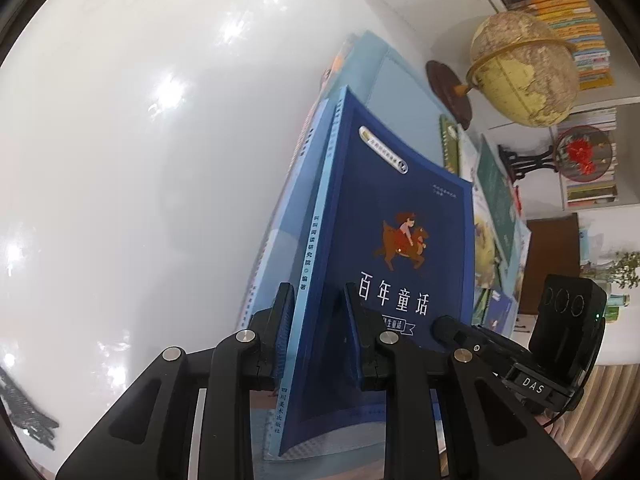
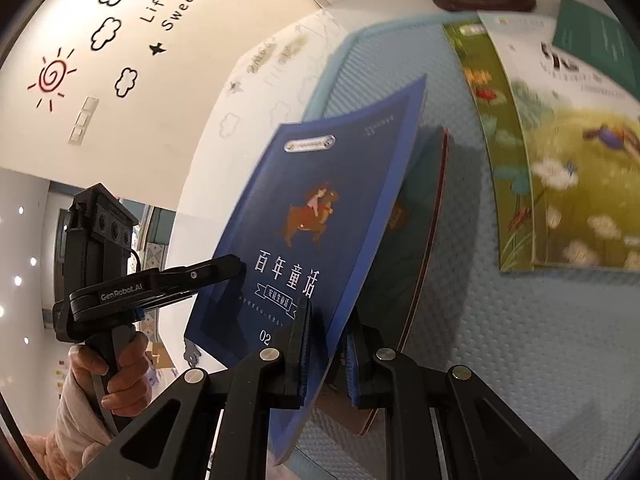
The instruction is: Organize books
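A dark blue book [image 1: 384, 216] with a girl riding a dog on its cover is held up off the light blue mat [image 2: 520, 340]. My left gripper [image 1: 316, 336] is shut on the book's spine edge. My right gripper [image 2: 326, 360] is shut on the book [image 2: 320, 208] at its opposite edge, the cover bowing between them. In the right wrist view the left gripper [image 2: 240, 266] reaches the book from the left. Another book [image 2: 420, 240] with a red edge lies on the mat just behind it.
Several picture books [image 2: 560, 160] lie fanned on the mat at the right, a green one [image 2: 596, 36] on top. A globe [image 1: 524, 68] on a dark base stands behind them. Bookshelves [image 1: 572, 12] fill the far right. A decorated white wall [image 2: 120, 60] stands at the left.
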`<state>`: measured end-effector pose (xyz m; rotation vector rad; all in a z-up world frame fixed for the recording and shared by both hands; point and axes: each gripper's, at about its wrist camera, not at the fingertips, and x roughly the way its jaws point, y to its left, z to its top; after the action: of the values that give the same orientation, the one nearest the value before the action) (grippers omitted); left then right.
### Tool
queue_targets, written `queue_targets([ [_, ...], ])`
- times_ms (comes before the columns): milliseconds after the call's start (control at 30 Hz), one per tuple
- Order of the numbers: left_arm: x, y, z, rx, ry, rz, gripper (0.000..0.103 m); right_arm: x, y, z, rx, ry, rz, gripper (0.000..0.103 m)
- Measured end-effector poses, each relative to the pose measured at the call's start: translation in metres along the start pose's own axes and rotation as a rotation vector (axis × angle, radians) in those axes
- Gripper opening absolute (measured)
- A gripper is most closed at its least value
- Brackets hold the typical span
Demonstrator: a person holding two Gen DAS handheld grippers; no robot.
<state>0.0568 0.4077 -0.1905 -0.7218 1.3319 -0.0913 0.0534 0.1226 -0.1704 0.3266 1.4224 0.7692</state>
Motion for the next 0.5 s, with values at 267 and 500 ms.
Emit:
queue_targets([
  [267,0.006,0.001,0.0,-0.015,0.044,0.047,0.024,0.015,-0.007,-0.003,0.024,0.042,-0.018,0.014],
  [500,0.005,0.0,-0.001,-0.013,0.052,0.091,0.026,0.019,-0.013,-0.004,0.05,0.045,-0.022,0.015],
])
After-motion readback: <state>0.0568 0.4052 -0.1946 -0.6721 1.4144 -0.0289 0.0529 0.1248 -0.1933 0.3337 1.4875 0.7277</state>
